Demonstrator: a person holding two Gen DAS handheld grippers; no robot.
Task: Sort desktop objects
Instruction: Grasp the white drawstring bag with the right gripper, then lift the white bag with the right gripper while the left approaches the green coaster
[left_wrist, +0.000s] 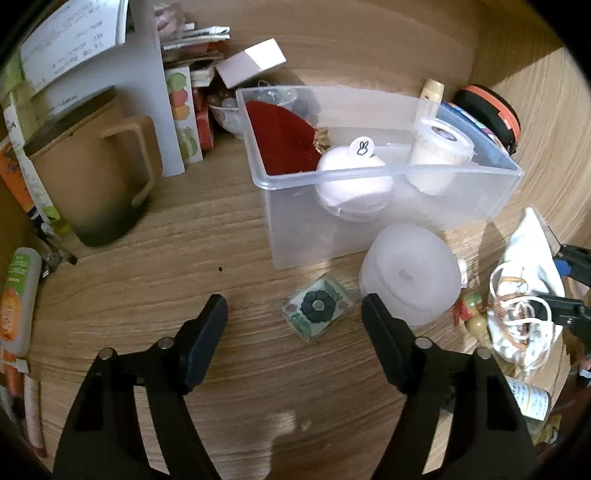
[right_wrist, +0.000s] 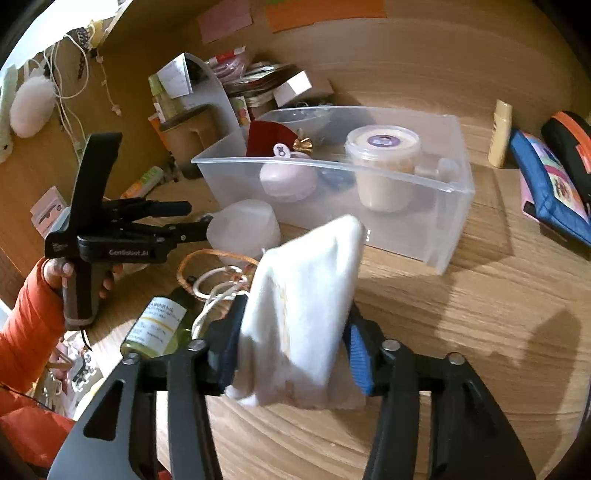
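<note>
Right claw (right_wrist: 291, 354) clenched on white cloth pouch (right_wrist: 303, 306), raised above desk (right_wrist: 461, 332); left claw (left_wrist: 295, 314) released, hovering near clear bin (left_wrist: 388, 206).

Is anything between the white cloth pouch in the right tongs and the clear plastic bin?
Nothing visible blocks it. The right tongs grip the white cloth pouch just before the clear plastic bin's near wall, top open. The frosted white round jar sits off to the left.
</note>
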